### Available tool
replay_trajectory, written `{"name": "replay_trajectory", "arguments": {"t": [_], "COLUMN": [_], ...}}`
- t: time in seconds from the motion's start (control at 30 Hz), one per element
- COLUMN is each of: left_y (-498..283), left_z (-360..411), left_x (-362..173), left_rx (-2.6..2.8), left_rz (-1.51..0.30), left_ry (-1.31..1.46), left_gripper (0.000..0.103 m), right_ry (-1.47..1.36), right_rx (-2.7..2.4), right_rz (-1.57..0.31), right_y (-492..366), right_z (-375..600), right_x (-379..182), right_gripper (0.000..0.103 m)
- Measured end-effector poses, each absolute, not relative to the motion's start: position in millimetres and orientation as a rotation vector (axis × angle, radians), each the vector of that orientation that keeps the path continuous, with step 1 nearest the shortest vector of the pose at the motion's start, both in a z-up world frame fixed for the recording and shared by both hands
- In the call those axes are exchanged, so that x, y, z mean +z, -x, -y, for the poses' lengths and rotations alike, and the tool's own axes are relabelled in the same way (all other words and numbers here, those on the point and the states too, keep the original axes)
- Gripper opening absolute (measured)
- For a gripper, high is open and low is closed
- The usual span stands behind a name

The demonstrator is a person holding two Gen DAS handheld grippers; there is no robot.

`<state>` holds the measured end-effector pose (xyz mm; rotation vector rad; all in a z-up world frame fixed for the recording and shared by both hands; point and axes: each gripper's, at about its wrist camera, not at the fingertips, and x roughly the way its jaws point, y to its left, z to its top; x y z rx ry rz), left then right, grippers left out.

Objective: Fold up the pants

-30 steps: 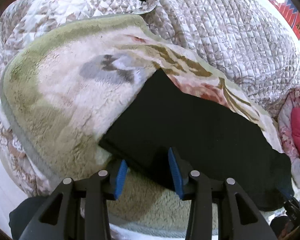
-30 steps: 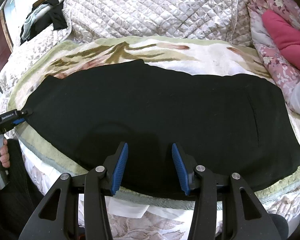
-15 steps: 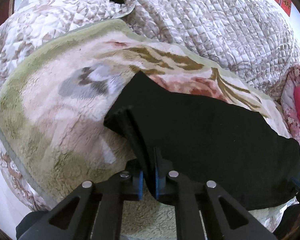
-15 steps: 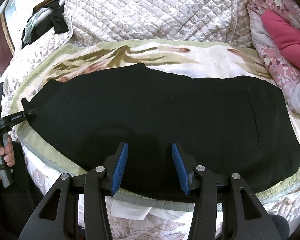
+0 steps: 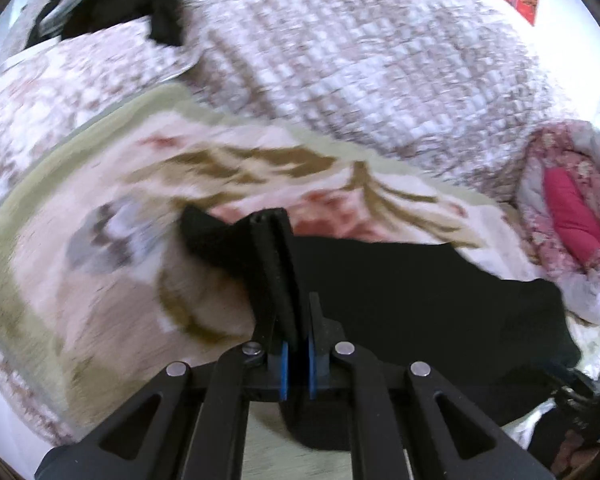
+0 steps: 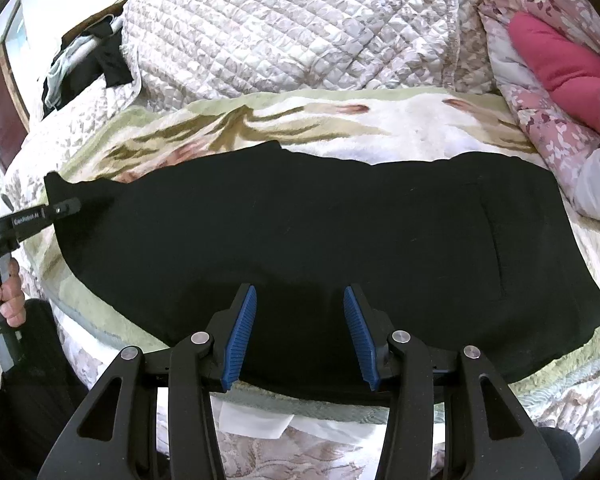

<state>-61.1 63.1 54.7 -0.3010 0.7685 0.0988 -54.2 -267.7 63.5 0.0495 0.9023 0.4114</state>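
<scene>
Black pants [image 6: 320, 232] lie flat and lengthwise on a floral fleece blanket [image 6: 400, 120]. In the left wrist view my left gripper [image 5: 298, 344] is shut on the left end of the pants [image 5: 420, 300]; the pinched cloth stands up in a ridge between the blue pads, raised off the blanket. The right wrist view shows that same left gripper [image 6: 60, 210] at the far left, held by a hand [image 6: 8, 296]. My right gripper [image 6: 300, 320] hovers open over the near edge of the pants at mid length, with nothing pressed between its pads.
A quilted cover [image 6: 300, 20] is bunched behind the blanket. Pink floral bedding with a red pillow [image 6: 560, 68] lies at the right. A pile of dark clothes [image 6: 88, 60] sits at the back left. The bed's near edge runs just below the pants.
The left gripper went from open around the pants' end to shut on it, then lifted the end off the blanket and carried it rightward. The right gripper stayed put.
</scene>
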Motion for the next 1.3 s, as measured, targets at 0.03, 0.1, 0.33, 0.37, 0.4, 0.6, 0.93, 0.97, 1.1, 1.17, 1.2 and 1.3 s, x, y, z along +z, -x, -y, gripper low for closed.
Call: {"name": "replay_trajectory", "arguments": {"t": [0.03, 0.1, 0.33, 0.37, 0.4, 0.6, 0.93, 0.97, 1.1, 1.17, 1.2, 1.3], "left_y": [58, 49, 32, 31, 31, 32, 37, 38, 58, 67, 67, 60], "left_z": [-57, -41, 24, 33, 39, 85, 108, 108, 100, 84, 74, 39], "left_x": [58, 65, 72, 71, 71, 52, 27, 30, 59, 73, 75, 70], "left_rx": [0.076, 0.025, -0.170, -0.195, -0.211, -0.370, -0.528, -0.555, -0.640, -0.616, -0.580, -0.433], "left_rz": [-0.763, -0.755, -0.760, -0.764, -0.769, -0.825, -0.917, -0.909, -0.818, -0.756, -0.738, -0.741], "left_ry": [0.294, 0.277, 0.217, 0.208, 0.206, 0.169, 0.195, 0.208, 0.235, 0.255, 0.266, 0.301], "left_gripper": [0.008, 0.008, 0.008, 0.008, 0.008, 0.008, 0.027, 0.032, 0.047, 0.051, 0.056, 0.058], "right_ry": [-0.054, -0.068, -0.105, -0.109, -0.112, -0.139, -0.144, -0.144, -0.147, -0.149, -0.152, -0.156], "right_rx": [0.410, 0.404, 0.372, 0.369, 0.364, 0.344, 0.320, 0.317, 0.307, 0.304, 0.303, 0.309], "right_rz": [-0.902, -0.900, -0.893, -0.894, -0.895, -0.904, -0.915, -0.914, -0.906, -0.902, -0.900, -0.893], "right_y": [54, 54, 53, 53, 53, 49, 50, 49, 49, 50, 50, 49], "right_z": [269, 273, 290, 292, 294, 302, 308, 309, 311, 312, 313, 311], "right_x": [64, 64, 65, 65, 64, 61, 59, 59, 62, 63, 63, 65], "right_gripper": [0.046, 0.046, 0.046, 0.046, 0.046, 0.046, 0.046, 0.046, 0.046, 0.046, 0.046, 0.046]}}
